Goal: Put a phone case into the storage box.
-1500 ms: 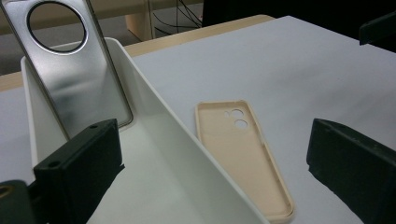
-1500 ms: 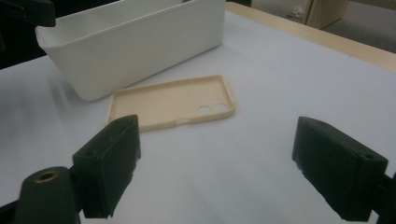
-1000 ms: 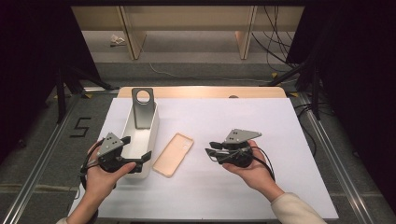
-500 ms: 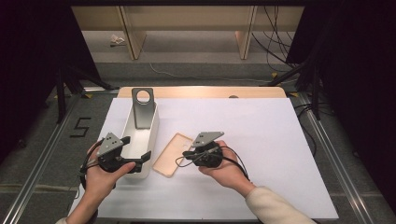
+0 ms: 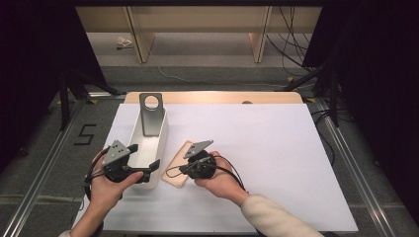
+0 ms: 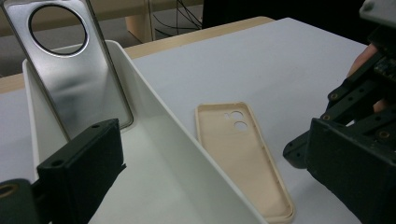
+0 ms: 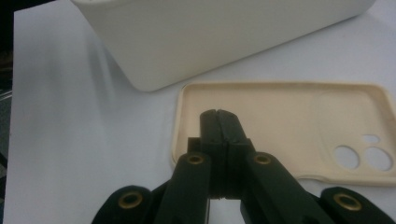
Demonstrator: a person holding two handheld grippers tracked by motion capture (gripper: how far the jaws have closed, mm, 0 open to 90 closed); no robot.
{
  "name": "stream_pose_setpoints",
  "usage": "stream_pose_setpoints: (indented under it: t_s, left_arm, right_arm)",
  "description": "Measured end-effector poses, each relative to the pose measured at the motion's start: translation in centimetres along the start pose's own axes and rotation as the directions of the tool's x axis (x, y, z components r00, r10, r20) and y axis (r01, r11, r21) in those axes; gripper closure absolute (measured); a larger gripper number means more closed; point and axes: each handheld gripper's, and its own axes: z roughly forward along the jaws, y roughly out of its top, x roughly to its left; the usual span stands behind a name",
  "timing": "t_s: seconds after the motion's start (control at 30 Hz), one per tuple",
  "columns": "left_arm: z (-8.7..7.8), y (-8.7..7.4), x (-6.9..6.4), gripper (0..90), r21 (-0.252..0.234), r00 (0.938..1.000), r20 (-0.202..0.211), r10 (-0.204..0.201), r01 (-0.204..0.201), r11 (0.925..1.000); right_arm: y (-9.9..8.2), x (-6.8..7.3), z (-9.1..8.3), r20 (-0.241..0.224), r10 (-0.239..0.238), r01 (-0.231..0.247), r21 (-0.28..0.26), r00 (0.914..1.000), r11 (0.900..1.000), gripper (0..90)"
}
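The beige phone case (image 7: 280,126) looks light and bendy, so the closed, empty right gripper (image 7: 219,114) should pinch its thin rim.

My right tongs (image 7: 219,122) are matt black plastic with small brass-coloured rivets at the joints, and the beige phone case (image 7: 289,130) beneath them looks like soft, smooth, matt rubbery plastic. The white bin (image 6: 177,158) by my left tongs (image 5: 148,165) is smooth plastic with a faint sheen, and the plate (image 6: 77,70) leaning in it is brushed, satin-grey metal. The tabletop (image 5: 276,148) wears a matt white sheet, with pale wood along its far edge.
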Motion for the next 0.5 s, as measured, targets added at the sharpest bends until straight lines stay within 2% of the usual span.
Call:
stream_pose_setpoints:
  t_s: [0.27,0.5]
  left_arm:
    - [0.0,0.0,0.0,4.0,0.002,1.0,0.002,0.002,-0.002,1.0]
    - [0.1,-0.1,-0.1,4.0,0.006,1.0,0.005,0.003,-0.003,1.0]
  right_arm:
    - [-0.3,0.5,1.6,-0.017,0.01,-0.009,0.05,0.9998,0.9987,90.0]
    - [-0.6,0.6,2.4,-0.013,0.007,-0.006,0.089,0.9999,0.996,90.0]
